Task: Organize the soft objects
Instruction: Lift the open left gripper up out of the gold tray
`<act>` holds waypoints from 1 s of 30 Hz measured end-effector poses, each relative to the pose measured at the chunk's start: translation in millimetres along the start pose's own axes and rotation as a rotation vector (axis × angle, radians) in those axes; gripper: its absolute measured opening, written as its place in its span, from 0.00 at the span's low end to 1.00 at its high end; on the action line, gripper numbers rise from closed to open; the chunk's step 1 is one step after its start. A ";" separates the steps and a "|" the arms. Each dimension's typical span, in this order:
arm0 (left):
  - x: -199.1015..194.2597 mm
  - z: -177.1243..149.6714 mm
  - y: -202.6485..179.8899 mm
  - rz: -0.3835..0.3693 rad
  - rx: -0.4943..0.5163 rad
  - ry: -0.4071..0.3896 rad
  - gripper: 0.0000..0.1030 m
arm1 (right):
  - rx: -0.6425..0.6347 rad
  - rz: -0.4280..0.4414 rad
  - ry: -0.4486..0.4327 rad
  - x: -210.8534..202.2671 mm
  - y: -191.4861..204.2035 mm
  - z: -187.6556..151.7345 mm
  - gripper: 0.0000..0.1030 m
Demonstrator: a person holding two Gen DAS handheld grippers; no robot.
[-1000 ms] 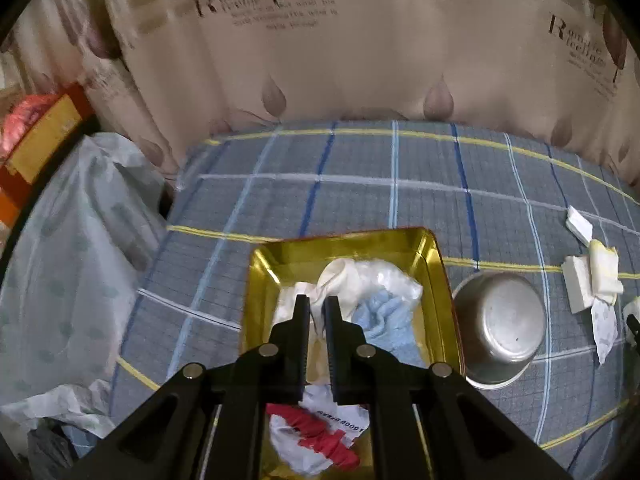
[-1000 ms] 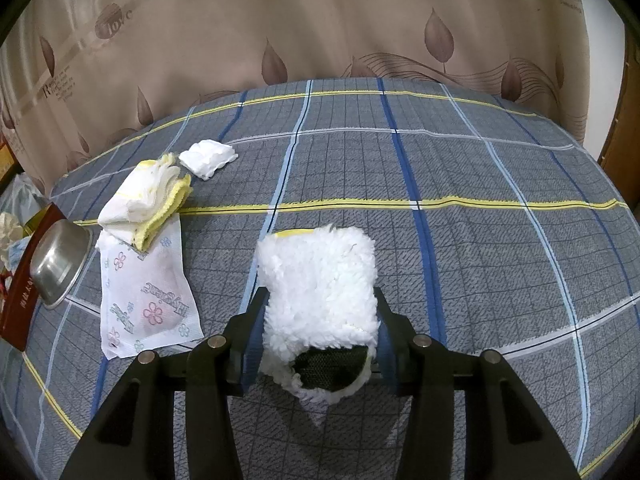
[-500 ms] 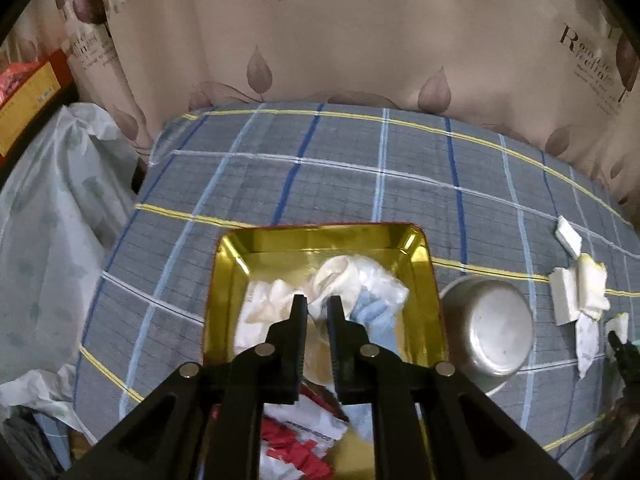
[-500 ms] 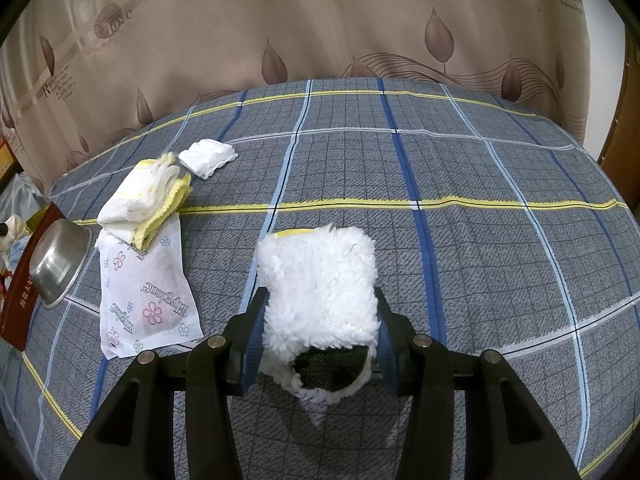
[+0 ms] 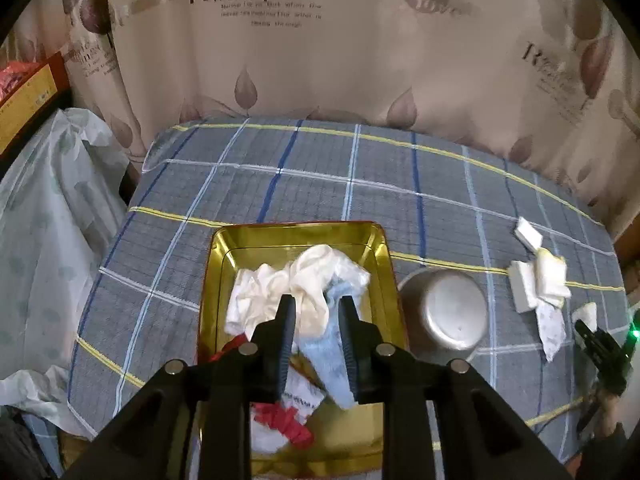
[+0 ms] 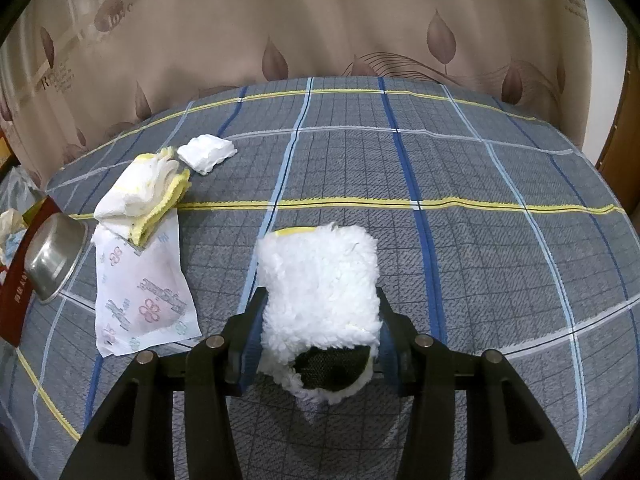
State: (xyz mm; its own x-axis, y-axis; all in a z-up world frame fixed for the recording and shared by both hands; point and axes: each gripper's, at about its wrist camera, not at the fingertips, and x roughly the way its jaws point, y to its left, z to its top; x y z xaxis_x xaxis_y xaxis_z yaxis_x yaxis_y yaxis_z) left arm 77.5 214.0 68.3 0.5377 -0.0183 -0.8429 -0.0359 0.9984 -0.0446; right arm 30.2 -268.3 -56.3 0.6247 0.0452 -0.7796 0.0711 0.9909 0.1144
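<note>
Above the gold tray (image 5: 208, 280), left gripper (image 5: 318, 312) jaws are opening, cream cloth (image 5: 308, 280) released; white fluffy pad (image 6: 320, 280) is kept clamped by right gripper (image 6: 320, 320).

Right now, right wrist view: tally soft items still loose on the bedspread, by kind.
Fluffy white pad: 1
Folded white-and-yellow cloths: 1 stack
Small folded white cloth: 1
Floral-print packet: 1
Total: 4

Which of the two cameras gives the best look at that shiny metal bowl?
The left wrist view: the metal bowl lies near centre beside the gold tray, its whole round shape visible. The right wrist view shows it small and distorted at the left edge.
</note>
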 end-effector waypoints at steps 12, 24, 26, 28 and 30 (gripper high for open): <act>-31.6 -50.6 18.4 0.122 0.003 -0.078 0.29 | -0.053 -0.062 0.008 0.4 10.0 1.5 0.45; -26.5 -83.2 64.2 0.191 -0.136 -0.083 0.29 | -0.104 -0.119 0.017 -16.2 27.9 4.7 0.37; -23.8 -87.4 72.1 0.190 -0.161 -0.078 0.29 | -0.117 -0.113 0.021 -23.5 33.5 2.2 0.36; -22.0 -90.9 79.5 0.189 -0.191 -0.069 0.29 | -0.141 -0.109 0.025 -30.0 41.6 -1.9 0.36; -22.6 -92.8 85.8 0.185 -0.217 -0.070 0.29 | -0.153 -0.095 0.028 -36.7 49.6 -5.4 0.35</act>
State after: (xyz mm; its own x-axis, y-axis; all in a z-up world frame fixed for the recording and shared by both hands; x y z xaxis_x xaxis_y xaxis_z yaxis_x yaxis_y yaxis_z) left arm -15.9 295.0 33.7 0.5619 0.1742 -0.8086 -0.3144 0.9492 -0.0140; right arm 6.6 -220.0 -25.4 0.5984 -0.0479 -0.7998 0.0083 0.9985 -0.0536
